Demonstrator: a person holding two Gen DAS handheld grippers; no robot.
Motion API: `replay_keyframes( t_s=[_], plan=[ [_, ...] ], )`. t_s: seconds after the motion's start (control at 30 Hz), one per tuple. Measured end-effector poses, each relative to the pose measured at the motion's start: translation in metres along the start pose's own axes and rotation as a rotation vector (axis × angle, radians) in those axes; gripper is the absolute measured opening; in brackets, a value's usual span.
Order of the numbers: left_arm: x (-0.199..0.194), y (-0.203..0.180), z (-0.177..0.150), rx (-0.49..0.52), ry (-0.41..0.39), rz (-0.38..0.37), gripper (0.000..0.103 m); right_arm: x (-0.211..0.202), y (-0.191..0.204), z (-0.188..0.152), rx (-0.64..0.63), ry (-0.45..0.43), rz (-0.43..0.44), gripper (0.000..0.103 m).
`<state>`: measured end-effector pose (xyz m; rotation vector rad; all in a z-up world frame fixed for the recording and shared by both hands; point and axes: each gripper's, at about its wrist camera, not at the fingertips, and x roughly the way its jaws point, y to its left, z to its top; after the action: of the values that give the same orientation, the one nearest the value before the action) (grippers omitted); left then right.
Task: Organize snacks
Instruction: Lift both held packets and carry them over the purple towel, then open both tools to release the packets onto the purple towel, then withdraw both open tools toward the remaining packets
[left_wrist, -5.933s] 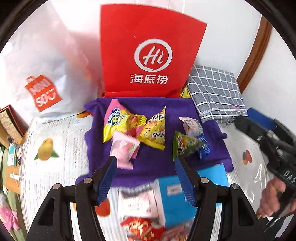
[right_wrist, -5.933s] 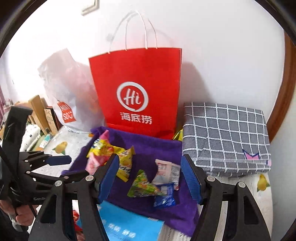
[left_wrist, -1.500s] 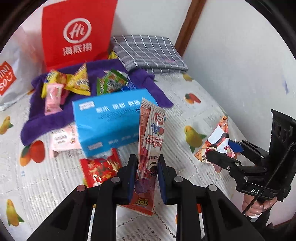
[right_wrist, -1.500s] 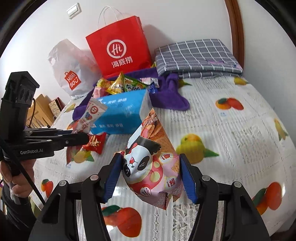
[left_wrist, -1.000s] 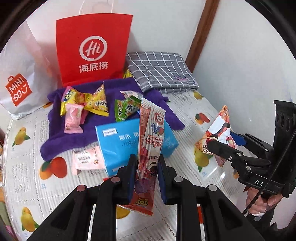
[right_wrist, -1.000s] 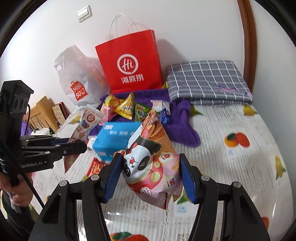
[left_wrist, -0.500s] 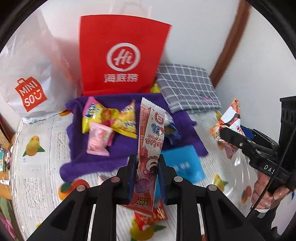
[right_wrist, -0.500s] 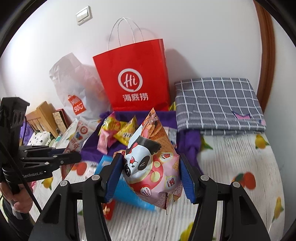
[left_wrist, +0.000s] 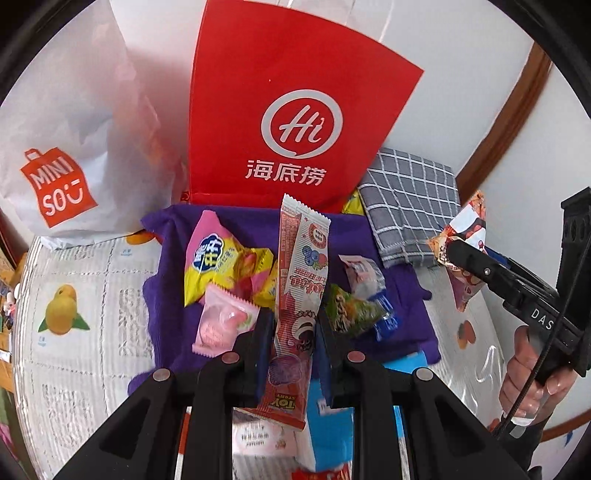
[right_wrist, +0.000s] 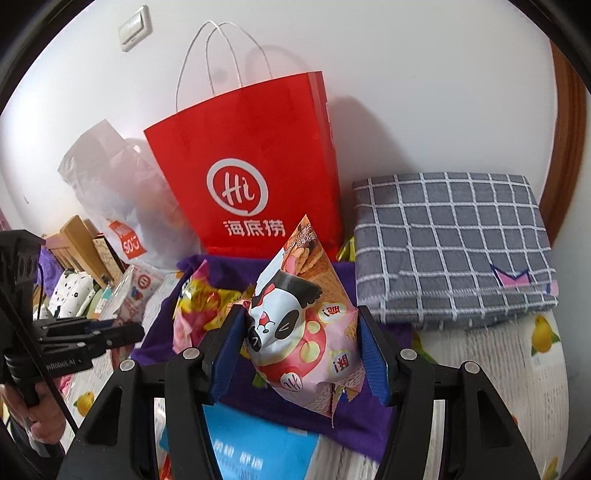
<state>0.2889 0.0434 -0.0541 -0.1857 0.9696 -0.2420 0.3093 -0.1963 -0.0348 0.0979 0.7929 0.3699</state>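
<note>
Snacks in hand near red bag (left_wrist: 288, 110): left tool (left_wrist: 293, 325) pinches limp stick pack (left_wrist: 301, 280) low; right tool (right_wrist: 301, 343) squeezes puffy, crushable panda pouch (right_wrist: 306, 332) mid-body.

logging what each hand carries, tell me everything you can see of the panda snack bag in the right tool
The panda snack bag is a puffy, glossy plastic pouch, mostly pink, printed with a black-and-white cartoon panda face, cracker pictures and round red labels. It stands upright with its pointed top seal uppermost, gripped on both flanks by the blue pads of the right tool, which dent its sides. Its crimped bottom edge hangs free above the purple cloth; nothing else touches it. From the left wrist view it shows edge-on.
</note>
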Motion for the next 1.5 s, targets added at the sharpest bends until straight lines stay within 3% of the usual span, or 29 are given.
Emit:
replay_keyframes(
  t_s=[0.2, 0.3, 0.6, 0.83, 1.03, 1.2, 1.27, 1.5],
  plan=[
    [0.034, 0.000, 0.007, 0.000, 0.042, 0.004, 0.021, 0.036, -0.008, -0.001, 0.005, 0.042, -0.002, 0.059],
    [0.049, 0.002, 0.010, -0.015, 0.058, -0.008, 0.021, 0.057, -0.015, -0.006, 0.015, 0.106, -0.020, 0.059],
    [0.077, 0.003, 0.016, -0.032, 0.082, 0.000, 0.021, 0.083, -0.014, -0.014, -0.039, 0.168, -0.007, 0.059],
    [0.090, 0.000, 0.018, -0.039, 0.086, 0.010, 0.021, 0.104, -0.018, -0.019, 0.004, 0.239, 0.026, 0.059],
    [0.098, -0.003, 0.018, -0.048, 0.098, 0.006, 0.021, 0.105, -0.017, -0.019, 0.004, 0.285, 0.014, 0.066],
    [0.088, -0.004, 0.018, -0.031, 0.078, 0.029, 0.045, 0.092, -0.017, -0.014, 0.016, 0.248, -0.012, 0.073],
    [0.078, -0.004, 0.017, -0.021, 0.057, 0.039, 0.049, 0.081, -0.018, -0.012, 0.035, 0.219, -0.011, 0.073],
    [0.033, 0.001, 0.009, 0.006, 0.004, 0.051, 0.052, 0.026, -0.001, -0.013, 0.031, 0.084, -0.005, 0.073]
  ],
)
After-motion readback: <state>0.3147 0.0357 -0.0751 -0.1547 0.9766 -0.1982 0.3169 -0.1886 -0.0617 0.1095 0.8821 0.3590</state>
